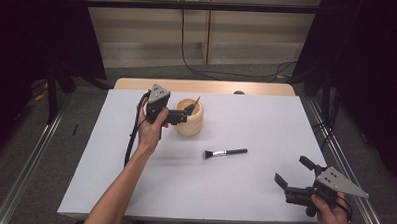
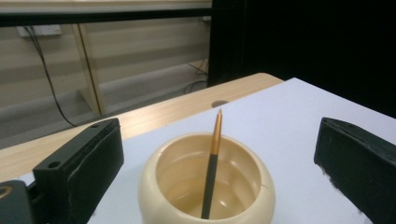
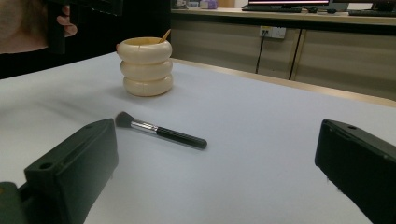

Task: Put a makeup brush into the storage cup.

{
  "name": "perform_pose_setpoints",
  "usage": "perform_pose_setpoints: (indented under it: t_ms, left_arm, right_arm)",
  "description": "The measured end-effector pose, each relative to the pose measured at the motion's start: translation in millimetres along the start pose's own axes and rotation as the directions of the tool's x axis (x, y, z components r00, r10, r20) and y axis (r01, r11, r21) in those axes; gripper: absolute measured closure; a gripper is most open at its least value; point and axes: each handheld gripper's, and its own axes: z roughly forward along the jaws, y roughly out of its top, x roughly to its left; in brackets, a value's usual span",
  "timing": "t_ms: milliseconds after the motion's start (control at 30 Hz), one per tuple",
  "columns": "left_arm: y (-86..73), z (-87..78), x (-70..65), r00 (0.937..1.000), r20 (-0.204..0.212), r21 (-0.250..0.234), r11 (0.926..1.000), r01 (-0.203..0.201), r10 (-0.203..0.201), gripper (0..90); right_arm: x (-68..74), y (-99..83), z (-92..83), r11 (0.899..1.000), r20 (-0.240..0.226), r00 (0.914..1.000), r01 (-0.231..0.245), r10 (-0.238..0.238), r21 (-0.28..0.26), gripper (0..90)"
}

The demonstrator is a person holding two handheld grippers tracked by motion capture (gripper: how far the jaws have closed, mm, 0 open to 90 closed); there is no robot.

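With the left gripper [image 1: 190, 109] spread above the cream holder [image 1: 188, 122], where a slim brush [image 2: 211, 168] stands released, the makeup brush [image 1: 224, 153] lying before the holder is judged next, for the spread right gripper [image 1: 293, 172].

White-topped table with a cream holder and a makeup brush.

The table [image 1: 243, 193] has a white surface with a strip of pale wood along its far edge. A cream, ring-ribbed holder [image 1: 189, 117] stands toward the far left. A black-handled makeup brush [image 1: 225, 153] lies flat near the middle, bristles pointing left, well apart from the holder.
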Motion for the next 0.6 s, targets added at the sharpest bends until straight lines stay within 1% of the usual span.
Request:
perform_pose_setpoints:
  t_ms: [100, 167, 200, 267, 300, 333, 433, 467, 533, 600]
  left_arm:
    - [1.1, -5.2, -0.4, 1.0, -0.006, -0.013, 0.9999, -0.006, 0.006, 1.3]
    - [1.3, -9.2, -1.3, 1.0, -0.006, -0.027, 0.9996, 0.0, 0.0, 1.2]
    - [1.3, -10.5, -2.1, 1.0, -0.008, -0.021, 0.9998, 0.003, -0.003, 1.2]
    - [-0.6, -14.3, -4.3, 0.9998, -0.015, -0.022, 0.9997, -0.015, 0.015, 1.1]
    - [-1.6, -16.6, -5.4, 0.9995, -0.021, -0.033, 0.9992, -0.023, 0.022, 0.9]
    - [-2.6, -19.0, -6.1, 0.9995, -0.02, -0.047, 0.9986, -0.025, 0.024, 1.3]
    - [-3.1, -26.6, -7.9, 0.9995, -0.014, -0.066, 0.9975, -0.027, 0.027, 0.8]
    - [-3.1, -29.2, -7.9, 0.9989, -0.015, -0.066, 0.9968, -0.045, 0.044, 0.7]
    - [-3.1, -32.7, -8.5, 0.999, -0.016, -0.068, 0.9968, -0.042, 0.041, 0.9]
    - [-3.9, -36.9, -8.1, 0.9986, -0.006, -0.075, 0.9958, -0.053, 0.052, 0.9]
  right_arm:
    - [0.2, 0.1, 0.5, 1.0, -0.002, 1.0, 0.0, 0.0, 0.0, 0.0]
    - [0.3, 0.0, 0.5, 1.0, -0.003, 1.0, 0.001, -0.001, 0.001, 0.0]
    - [0.2, 0.0, 0.4, 1.0, -0.003, 1.0, 0.002, -0.002, 0.001, 0.0]
    - [0.2, 0.3, -0.2, 1.0, -0.001, 1.0, -0.001, 0.001, -0.001, 0.0]
    - [0.0, 0.2, -0.3, 1.0, 0.0, 1.0, -0.002, 0.002, -0.002, 0.0]
    - [-0.2, 0.2, -0.2, 1.0, 0.0, 1.0, -0.002, 0.002, -0.002, 0.0]
    - [-0.1, 0.2, 0.4, 1.0, 0.001, 1.0, -0.002, 0.002, 0.0, 0.0]
    - [0.1, 0.2, 0.5, 1.0, -0.001, 1.0, -0.001, 0.001, -0.001, 0.0]
    - [0.5, 0.4, 0.6, 1.0, 0.0, 1.0, -0.001, 0.001, 0.0, 0.0]
    - [0.3, 0.3, 0.8, 1.0, 0.001, 1.0, -0.001, 0.001, -0.001, 0.0]
